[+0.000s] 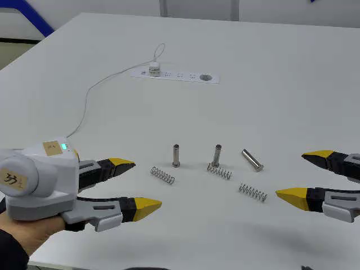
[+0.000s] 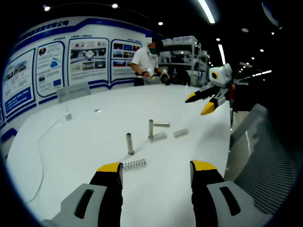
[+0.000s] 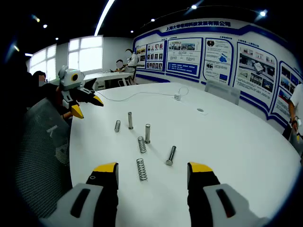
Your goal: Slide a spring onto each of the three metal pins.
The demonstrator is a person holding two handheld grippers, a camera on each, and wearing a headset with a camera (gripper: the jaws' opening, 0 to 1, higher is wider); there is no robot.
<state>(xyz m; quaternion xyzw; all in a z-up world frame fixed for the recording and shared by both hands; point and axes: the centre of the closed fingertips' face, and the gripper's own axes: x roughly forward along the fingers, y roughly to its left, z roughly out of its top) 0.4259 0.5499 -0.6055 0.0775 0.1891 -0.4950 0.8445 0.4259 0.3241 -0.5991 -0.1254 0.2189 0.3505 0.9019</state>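
Left gripper [image 1: 145, 184]: held low at the near left of the table, gripped from behind by a hand [image 1: 28, 233]; the jaws are spread wide, nothing is held between them, and the yellow tips are aimed right and slightly away.
Right gripper [image 1: 291, 175]: brought in from the near right edge, tips aimed left at the parts; the jaws are likewise parted and nothing is held.
Between the grippers: all the parts are laid out on the white table [image 1: 270, 84], well apart from both sets of tips.
Pins, counted: three.
Left pin [image 1: 176, 155]: stood upright, long axis vertical.
Middle pin [image 1: 216, 155]: also upright, just right of the first.
Lying pin [image 1: 252, 160]: laid flat, long axis running from far left to near right in the head view.
Springs, counted: three, all lying flat (none is seated on a pin).
Left spring [image 1: 162, 175]: placed near the left pin's foot, on its near-left side.
Middle spring [image 1: 219, 171]: one end is at the middle pin's foot; contact cannot be told.
Right spring [image 1: 252, 192]: set nearer the person than the lying pin, apart from it.
Spring axes: each is slanted from far left to near right in the head view.
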